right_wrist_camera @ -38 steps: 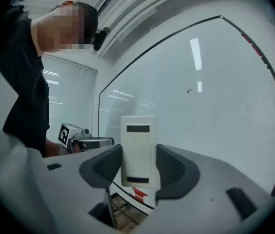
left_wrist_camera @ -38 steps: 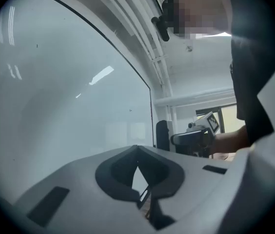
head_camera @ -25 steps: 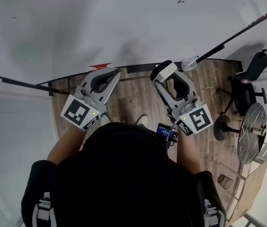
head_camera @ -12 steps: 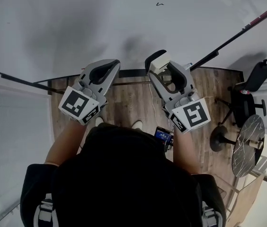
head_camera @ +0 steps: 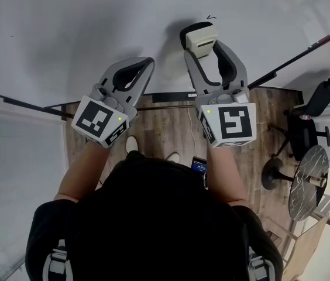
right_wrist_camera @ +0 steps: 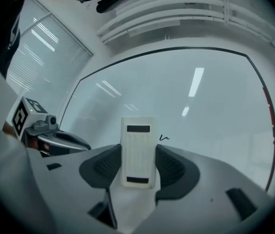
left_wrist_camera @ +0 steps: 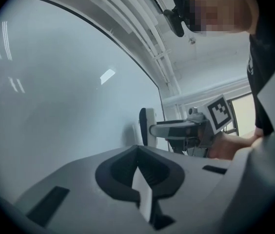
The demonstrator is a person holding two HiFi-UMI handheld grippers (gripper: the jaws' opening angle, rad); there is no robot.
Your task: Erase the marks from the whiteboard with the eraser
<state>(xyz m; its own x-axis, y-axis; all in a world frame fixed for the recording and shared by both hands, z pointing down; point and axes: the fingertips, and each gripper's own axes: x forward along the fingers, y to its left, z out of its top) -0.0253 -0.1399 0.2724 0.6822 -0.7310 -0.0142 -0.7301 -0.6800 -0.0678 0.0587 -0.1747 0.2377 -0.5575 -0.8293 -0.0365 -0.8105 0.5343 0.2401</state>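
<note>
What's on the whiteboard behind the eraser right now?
The right hand-held gripper holds the eraser before the whiteboard; one small black mark shows beside its upper right edge. Whatever lies directly behind it is covered.

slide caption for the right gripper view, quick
Right tool holds the eraser near a small black mark on the whiteboard.

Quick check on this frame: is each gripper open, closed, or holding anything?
Left gripper: closed, nothing in it.
Right gripper: closed on the eraser.
</note>
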